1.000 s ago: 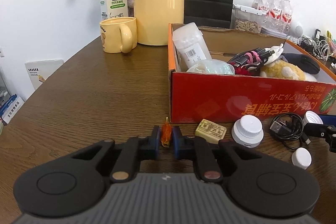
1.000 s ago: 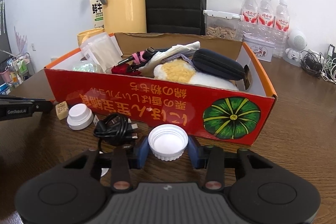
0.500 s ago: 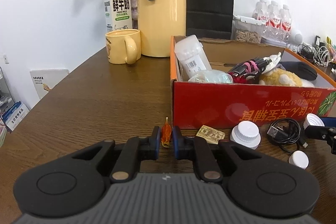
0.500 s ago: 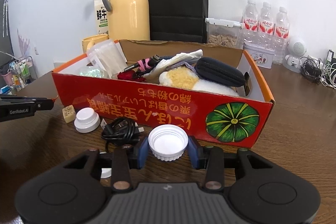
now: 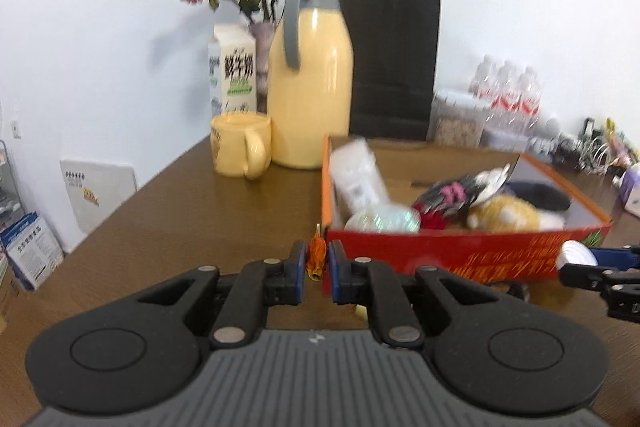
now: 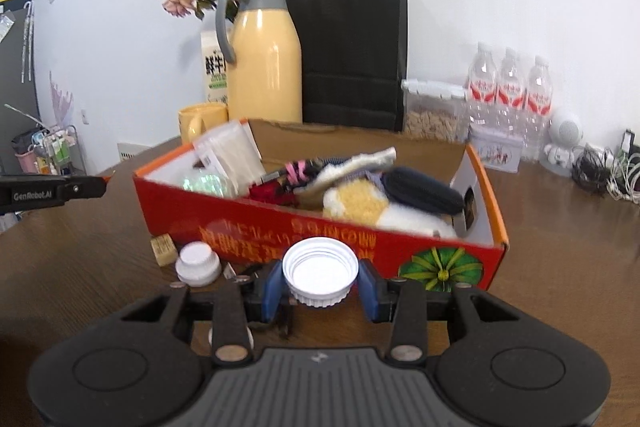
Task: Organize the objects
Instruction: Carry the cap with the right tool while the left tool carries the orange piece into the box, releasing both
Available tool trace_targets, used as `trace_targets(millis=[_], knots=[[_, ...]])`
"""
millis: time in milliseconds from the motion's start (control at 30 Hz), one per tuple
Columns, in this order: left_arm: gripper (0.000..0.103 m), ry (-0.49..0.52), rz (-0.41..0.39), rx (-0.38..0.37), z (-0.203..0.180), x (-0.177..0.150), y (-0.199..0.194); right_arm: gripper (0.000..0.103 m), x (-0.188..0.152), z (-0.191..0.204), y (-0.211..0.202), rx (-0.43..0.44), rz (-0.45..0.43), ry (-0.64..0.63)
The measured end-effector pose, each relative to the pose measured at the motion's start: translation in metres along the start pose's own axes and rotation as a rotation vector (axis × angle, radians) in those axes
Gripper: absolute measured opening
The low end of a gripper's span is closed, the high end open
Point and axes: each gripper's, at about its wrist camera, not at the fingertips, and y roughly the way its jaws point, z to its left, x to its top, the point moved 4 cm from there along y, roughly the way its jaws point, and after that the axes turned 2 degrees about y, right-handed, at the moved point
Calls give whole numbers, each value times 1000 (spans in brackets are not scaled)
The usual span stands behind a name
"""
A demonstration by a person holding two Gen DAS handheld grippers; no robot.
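The right hand-held gripper (image 6: 320, 285) pinches a white ribbed plastic cap (image 6: 320, 271), open side up, just in front of the long near wall of the red cardboard box (image 6: 304, 227) on the brown wooden counter (image 6: 560, 247). The box opening lies ahead and above the cap. The left hand-held gripper (image 5: 318, 267) pinches a small orange wrapped sweet (image 5: 316, 255), held upright beside the box's left corner, so its drop lies ahead and to the right.

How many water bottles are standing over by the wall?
3, side by side in a row on the table against the wall: left bottle, middle bottle, right bottle, just right of the clear container. More could be hidden behind them.
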Motion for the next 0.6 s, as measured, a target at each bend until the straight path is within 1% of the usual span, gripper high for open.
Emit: trace_targets(millis=[167,300,400,600], knots=[[12,15,-69,-37,-14,24,-8,39,25,4,-5,9,-60,-13],[12,22,-114,-73,-32,43,-6,39,48,5,-2,3,-105,-26],[13,20,-136,-102,-46,55,-1,39,61,5,3,-4,-123,-30],[13,26,-130,-117,-69,74,28,39,83,1,19,-22,-142,-32]])
